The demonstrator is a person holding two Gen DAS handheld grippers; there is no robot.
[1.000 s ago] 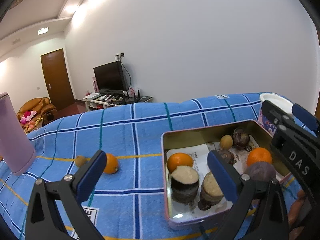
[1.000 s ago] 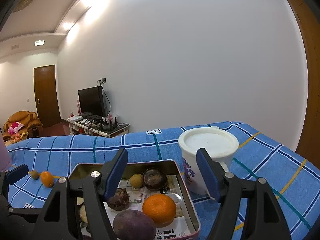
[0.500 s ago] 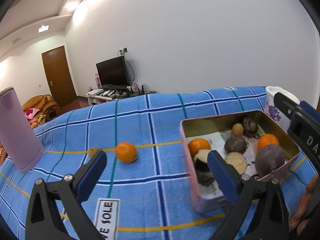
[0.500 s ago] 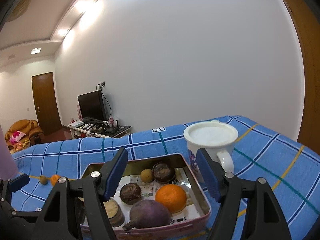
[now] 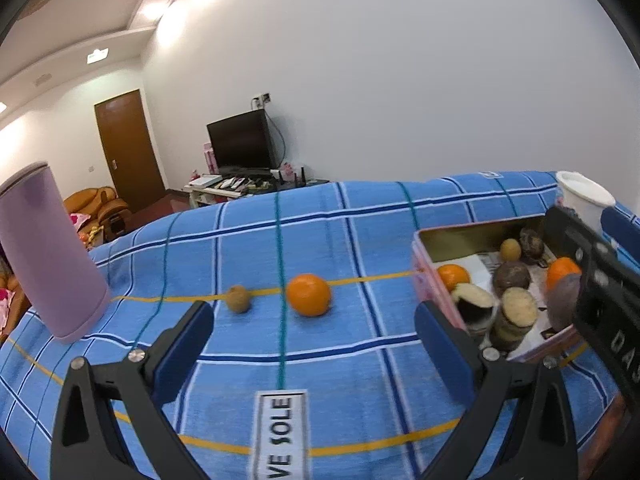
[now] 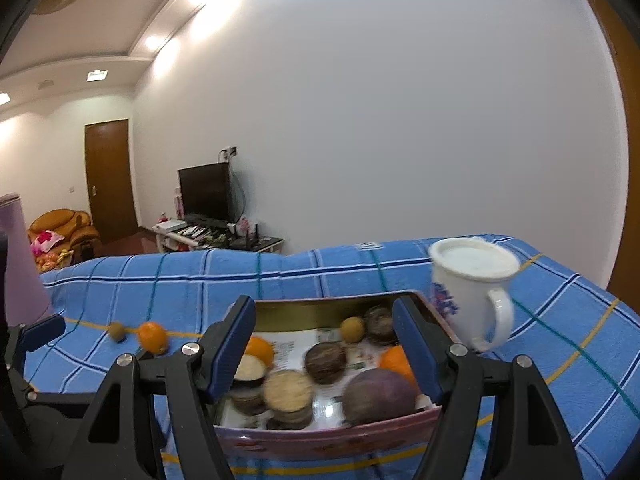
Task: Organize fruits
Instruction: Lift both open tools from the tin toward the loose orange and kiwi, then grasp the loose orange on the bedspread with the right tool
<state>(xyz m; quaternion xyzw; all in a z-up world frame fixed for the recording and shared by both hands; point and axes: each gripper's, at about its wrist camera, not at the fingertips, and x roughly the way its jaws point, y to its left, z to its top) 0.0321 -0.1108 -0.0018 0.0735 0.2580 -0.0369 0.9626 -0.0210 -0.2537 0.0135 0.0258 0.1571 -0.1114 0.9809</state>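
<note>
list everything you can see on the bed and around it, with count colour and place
tin: 1, pink, on the blue checked blanket
oranges in tin: 2, orange
loose orange: 1, orange, on blanket left of tin
small brown fruit: 1, left of loose orange
purple round fruit: 1, tin's near corner
cut dark pieces: several, pale-topped, in tin
mug: 1, white, lidded, right of tin
cylinder: 1, lilac, blanket's left
television: 1, black, by wall
door: 1, brown
left tongs: open, empty
right tongs: open, empty

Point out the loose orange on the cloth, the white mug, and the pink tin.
loose orange (image 5: 309,294), left wrist view, middle of its peel.
white mug (image 6: 472,304), right wrist view, side wall below the lid.
pink tin (image 6: 328,438), right wrist view, near outer wall.
</note>
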